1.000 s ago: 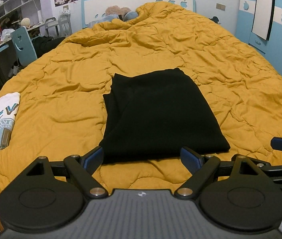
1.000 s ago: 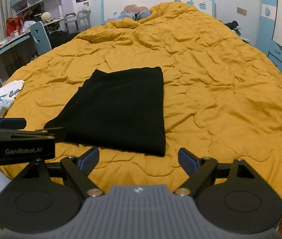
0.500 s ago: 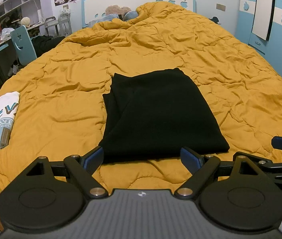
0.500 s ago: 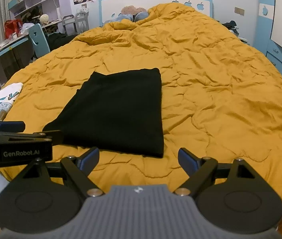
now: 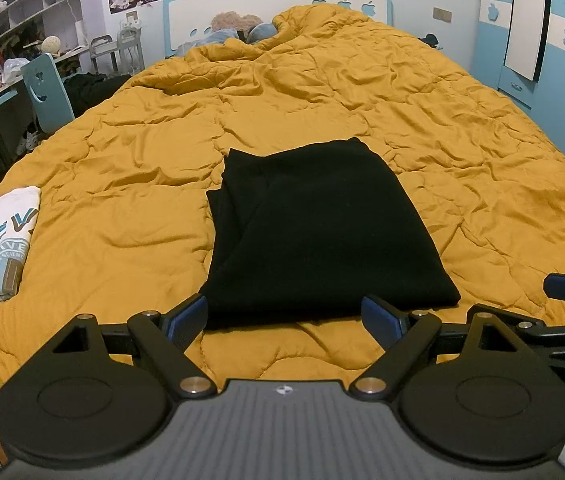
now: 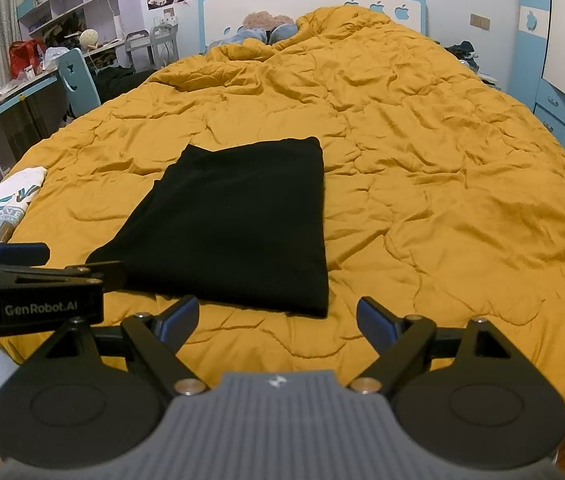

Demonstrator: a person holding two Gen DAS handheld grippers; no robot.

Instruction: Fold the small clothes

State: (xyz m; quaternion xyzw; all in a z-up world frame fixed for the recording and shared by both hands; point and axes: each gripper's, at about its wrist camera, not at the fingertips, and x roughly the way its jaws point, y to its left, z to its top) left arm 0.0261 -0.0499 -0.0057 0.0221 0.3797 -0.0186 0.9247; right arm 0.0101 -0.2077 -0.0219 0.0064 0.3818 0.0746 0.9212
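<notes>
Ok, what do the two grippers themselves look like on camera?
Both match: left gripper and right gripper have black linkage arms with silver pivot pins, blue-padded fingers, round black discs and a ribbed grey body. White "GenRobot.AI" lettering marks the left gripper's side in the right view.

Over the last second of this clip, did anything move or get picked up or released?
Nothing was picked up or released. The right tool shifted slightly, so its view changed a little. The black garment lies folded on the quilt as before, and the left tool stays open.
</notes>
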